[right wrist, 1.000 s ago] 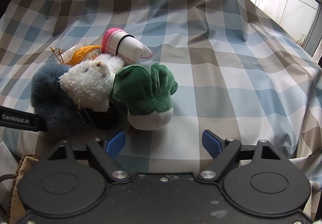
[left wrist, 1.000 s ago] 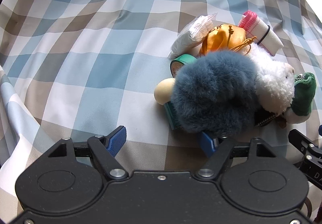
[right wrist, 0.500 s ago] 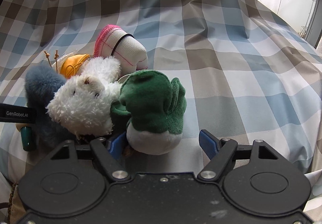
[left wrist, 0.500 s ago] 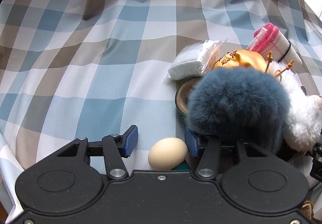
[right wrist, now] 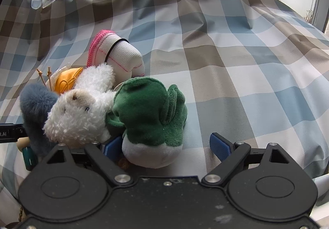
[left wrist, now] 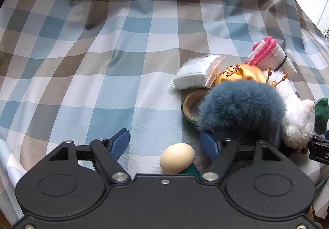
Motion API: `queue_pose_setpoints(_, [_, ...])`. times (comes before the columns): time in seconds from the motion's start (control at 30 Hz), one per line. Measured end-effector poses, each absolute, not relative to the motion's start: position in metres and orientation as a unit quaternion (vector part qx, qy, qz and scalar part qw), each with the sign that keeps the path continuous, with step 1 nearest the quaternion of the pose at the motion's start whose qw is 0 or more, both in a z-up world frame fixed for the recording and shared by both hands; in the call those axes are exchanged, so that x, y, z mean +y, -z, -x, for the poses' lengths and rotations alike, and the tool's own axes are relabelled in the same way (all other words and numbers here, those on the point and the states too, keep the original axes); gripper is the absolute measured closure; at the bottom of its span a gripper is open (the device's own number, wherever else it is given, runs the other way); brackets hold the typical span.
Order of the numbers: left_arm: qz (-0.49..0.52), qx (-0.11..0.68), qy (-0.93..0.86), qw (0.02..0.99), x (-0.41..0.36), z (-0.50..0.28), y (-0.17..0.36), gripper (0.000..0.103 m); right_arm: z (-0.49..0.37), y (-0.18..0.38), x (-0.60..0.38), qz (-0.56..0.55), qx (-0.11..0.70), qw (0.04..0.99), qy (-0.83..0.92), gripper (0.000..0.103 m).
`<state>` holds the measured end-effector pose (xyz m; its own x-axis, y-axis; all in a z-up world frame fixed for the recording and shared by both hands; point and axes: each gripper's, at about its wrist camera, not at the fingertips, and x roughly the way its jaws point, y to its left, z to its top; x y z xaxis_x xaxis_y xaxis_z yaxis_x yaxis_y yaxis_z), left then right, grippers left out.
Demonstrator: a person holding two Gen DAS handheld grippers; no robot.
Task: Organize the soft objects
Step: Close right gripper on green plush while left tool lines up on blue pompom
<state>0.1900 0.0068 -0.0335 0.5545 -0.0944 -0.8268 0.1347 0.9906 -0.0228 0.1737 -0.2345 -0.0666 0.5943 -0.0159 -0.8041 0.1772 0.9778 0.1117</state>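
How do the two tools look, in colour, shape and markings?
Both tools look alike. The left tool and the right tool each have a matt black body with two round discs, silver screws and angular black arms. Each arm ends in a blue ribbed pad. Part of a white printed label shows on the left tool's side.

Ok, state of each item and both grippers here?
left gripper: open, egg between the jaws
egg: lying loose
right gripper: open around green plush
green plush: ungrasped, against white plush
white plush: lying in pile
tape roll: tilted, partly under blue pompom
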Motion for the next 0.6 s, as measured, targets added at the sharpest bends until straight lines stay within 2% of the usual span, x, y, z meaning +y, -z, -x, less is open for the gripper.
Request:
queue_pose_setpoints(0.1, [-0.036,0.459,0.066,0.885,0.003,-0.187,0.029,0.028,-0.172,0.064,-0.235,-0.093,0.437,0.893,0.053,0.020])
queue_pose_setpoints(0.17, [-0.043,0.459,0.064,0.885,0.001,-0.183,0.030,0.025,-0.171,0.063,-0.235,-0.094,0.432,0.896,0.045,0.042])
queue_pose_setpoints(0.2, [-0.044,0.462,0.066,0.884,0.000,-0.181,0.032,0.025,-0.171,0.063,-0.235,-0.096,0.432,0.896,0.038,0.048])
queue_pose_setpoints(0.6, [-0.079,0.475,0.084,0.873,-0.013,-0.164,0.046,0.023,-0.169,0.064,-0.249,-0.112,0.429,0.893,0.079,0.048])
